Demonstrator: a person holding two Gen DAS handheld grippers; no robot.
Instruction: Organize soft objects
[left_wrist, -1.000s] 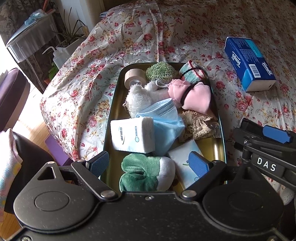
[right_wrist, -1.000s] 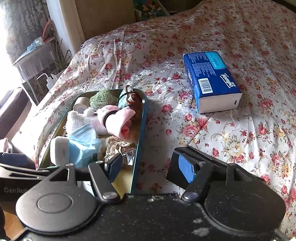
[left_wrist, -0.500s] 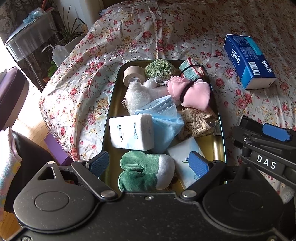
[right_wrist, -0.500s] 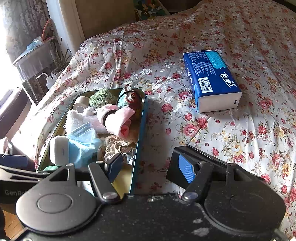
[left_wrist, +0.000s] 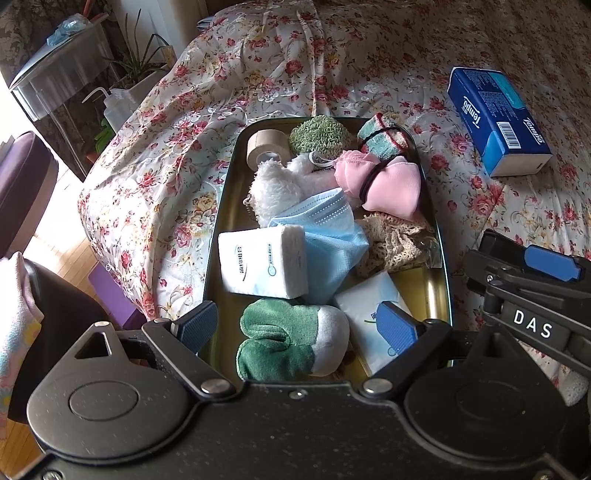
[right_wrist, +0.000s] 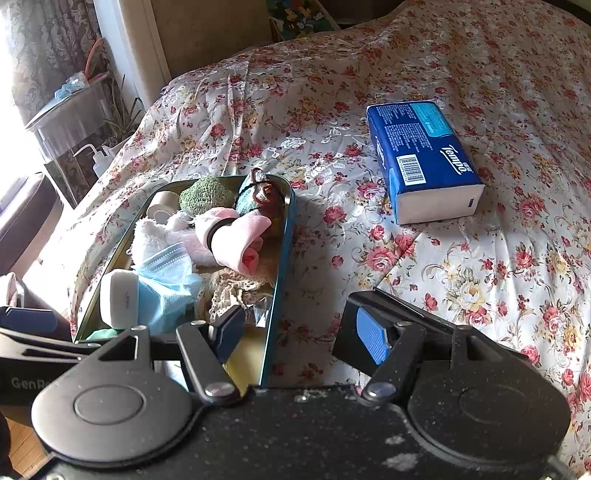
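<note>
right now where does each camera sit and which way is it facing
Left wrist: sits on the left tongs, looking down over the tray of soft things on the bed; its own open fingers and the right tongs show.
Right wrist: sits on the right tongs, looking across the floral bedspread at the blue tissue pack; its open fingers straddle the tray's edge.
Shared: tray, tissue pack, bedspread.
</note>
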